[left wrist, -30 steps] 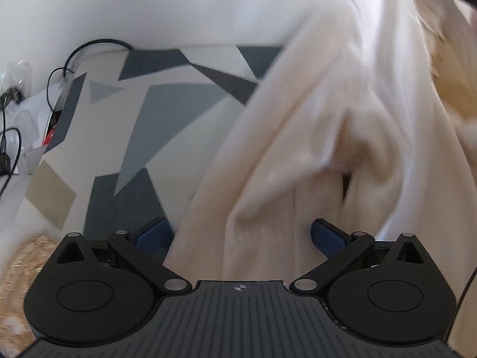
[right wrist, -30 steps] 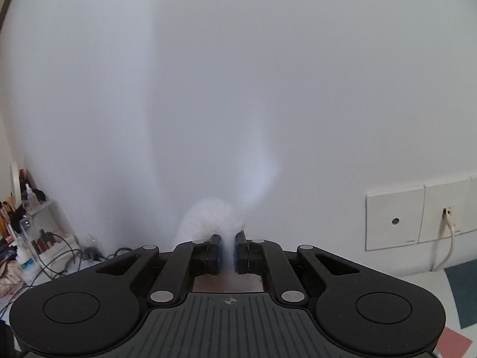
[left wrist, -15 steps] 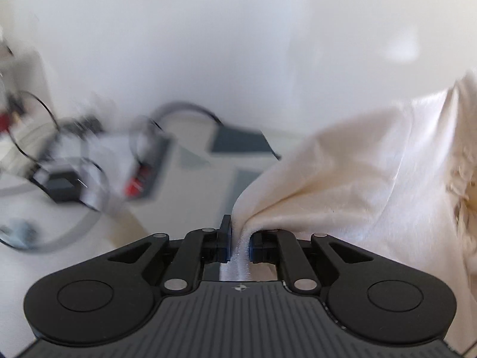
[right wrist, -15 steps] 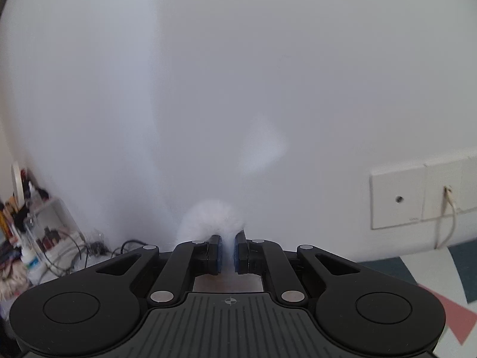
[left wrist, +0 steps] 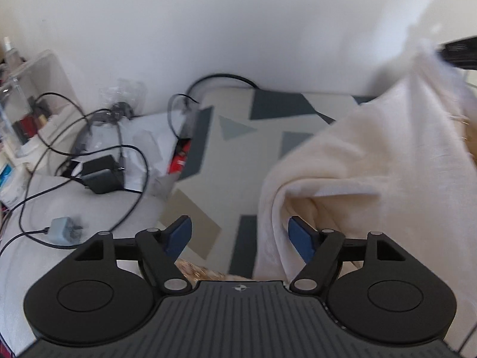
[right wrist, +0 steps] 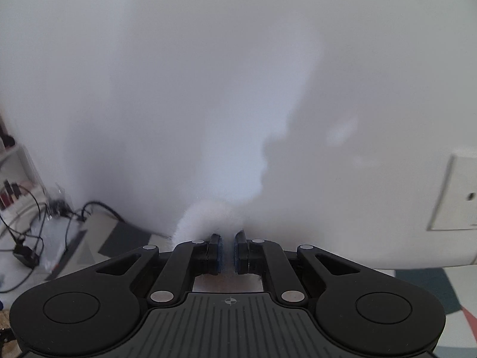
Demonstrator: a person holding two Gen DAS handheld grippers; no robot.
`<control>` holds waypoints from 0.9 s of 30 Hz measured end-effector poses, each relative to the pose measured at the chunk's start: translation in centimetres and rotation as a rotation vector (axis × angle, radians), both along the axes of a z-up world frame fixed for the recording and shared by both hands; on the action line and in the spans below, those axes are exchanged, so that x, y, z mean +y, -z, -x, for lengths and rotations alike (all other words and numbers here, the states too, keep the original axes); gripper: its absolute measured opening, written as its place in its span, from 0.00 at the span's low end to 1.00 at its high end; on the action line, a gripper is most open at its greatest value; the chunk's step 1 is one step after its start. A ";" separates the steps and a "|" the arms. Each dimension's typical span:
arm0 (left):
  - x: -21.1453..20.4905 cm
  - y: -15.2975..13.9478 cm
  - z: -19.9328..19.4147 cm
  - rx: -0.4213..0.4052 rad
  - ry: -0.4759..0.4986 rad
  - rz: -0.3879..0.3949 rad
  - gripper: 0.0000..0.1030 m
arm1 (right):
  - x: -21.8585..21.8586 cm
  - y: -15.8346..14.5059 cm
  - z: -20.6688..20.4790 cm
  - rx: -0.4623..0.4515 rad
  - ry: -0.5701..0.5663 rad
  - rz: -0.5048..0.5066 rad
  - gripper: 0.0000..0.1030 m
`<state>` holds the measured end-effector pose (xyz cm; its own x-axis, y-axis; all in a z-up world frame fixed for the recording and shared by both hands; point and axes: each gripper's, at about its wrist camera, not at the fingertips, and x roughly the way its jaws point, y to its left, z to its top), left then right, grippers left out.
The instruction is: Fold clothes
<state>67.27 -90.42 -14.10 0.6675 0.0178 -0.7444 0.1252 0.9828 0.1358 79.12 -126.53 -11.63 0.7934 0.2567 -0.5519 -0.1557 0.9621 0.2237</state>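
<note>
A cream-white garment (left wrist: 372,164) hangs in folds at the right of the left wrist view, over a cloth with grey geometric patches (left wrist: 238,137). My left gripper (left wrist: 240,234) is open, its blue pads spread; a fold edge of the garment lies just inside the right pad (left wrist: 299,235), not clamped. In the right wrist view my right gripper (right wrist: 228,252) is shut on a bunched white edge of the garment (right wrist: 205,214) and holds it up in front of a white wall.
Black cables, a black power adapter (left wrist: 103,177), a grey plug (left wrist: 64,229) and a red packet (left wrist: 179,158) lie left of the patterned cloth. A shelf unit (left wrist: 26,101) stands at far left. A wall socket plate (right wrist: 453,191) is at the right.
My left gripper was shut on a fold of the garment half a second ago; it has opened and let the fabric go. My right gripper stays shut on the cloth and has shifted slightly.
</note>
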 end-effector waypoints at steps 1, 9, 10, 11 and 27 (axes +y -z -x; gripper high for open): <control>0.0 -0.2 0.0 0.002 -0.002 0.015 0.72 | 0.4 0.6 -0.5 0.023 0.007 0.003 0.07; -4.6 -1.5 0.5 0.010 0.132 0.235 0.82 | 2.2 4.1 -3.1 0.212 0.139 0.014 0.53; -5.6 -1.3 0.5 0.021 0.158 0.240 0.82 | 1.6 3.8 -2.7 0.210 0.151 -0.009 0.61; -6.6 -0.9 0.6 0.035 0.181 0.243 0.82 | 0.9 3.4 -2.3 0.203 0.153 -0.047 0.61; -14.7 -0.6 -0.1 0.121 0.382 0.424 0.82 | -15.0 -4.9 22.4 -0.050 0.383 -0.156 0.68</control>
